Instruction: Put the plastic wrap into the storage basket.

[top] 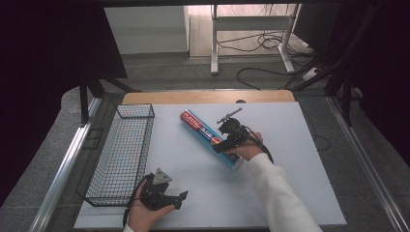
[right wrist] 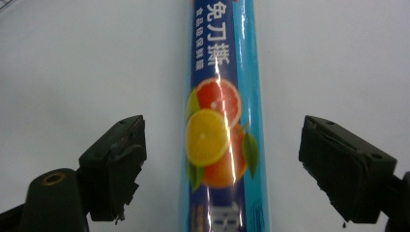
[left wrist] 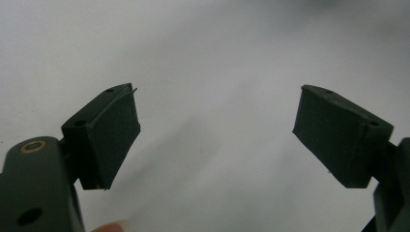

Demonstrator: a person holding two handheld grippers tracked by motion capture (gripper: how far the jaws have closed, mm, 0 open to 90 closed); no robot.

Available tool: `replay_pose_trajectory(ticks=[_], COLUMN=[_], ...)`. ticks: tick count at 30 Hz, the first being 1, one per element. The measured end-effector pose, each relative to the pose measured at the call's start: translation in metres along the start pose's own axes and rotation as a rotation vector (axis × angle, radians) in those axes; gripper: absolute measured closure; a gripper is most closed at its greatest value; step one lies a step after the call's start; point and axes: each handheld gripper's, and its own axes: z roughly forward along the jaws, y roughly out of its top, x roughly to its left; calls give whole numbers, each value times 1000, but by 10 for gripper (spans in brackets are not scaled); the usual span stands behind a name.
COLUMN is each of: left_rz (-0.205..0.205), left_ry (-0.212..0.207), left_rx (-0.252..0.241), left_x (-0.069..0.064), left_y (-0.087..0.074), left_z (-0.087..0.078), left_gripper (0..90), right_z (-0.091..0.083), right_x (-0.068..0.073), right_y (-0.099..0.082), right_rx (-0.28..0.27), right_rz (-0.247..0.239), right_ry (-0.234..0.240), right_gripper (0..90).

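Right tool [right wrist: 222, 169] open, astride wrap roll [right wrist: 222, 96] on table.

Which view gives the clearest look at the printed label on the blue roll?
The right gripper view: the roll lies between the open jaws, its citrus picture and lettering sharp. The high view shows the whole roll small, its text unreadable. The left gripper view faces the white tabletop.

Blue roll [right wrist: 222, 116] — label reads "免刀撕".
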Motion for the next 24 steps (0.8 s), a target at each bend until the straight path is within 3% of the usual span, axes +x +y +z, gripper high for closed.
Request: replay_pose_trajectory(ticks=[2, 8, 17, 24], left_rz=[1, -4, -11, -19], left_ry=[0, -1, -2, 2], left_rx=[0, 1, -4, -8], left_x=[0, 2, 4, 6], left_y=[0, -1, -2, -3], left_z=[0, 0, -2, -3], left_gripper=[160, 160, 160, 161], right_z=[2, 32, 63, 77], right_x=[0, -2, -3, -5], right_y=[2, 25, 32, 28], right_rx=[5, 77, 163, 230], right_rz=[1, 1, 5, 23], right_ry=[1, -24, -14, 14], right_gripper=[166, 156, 175, 316])
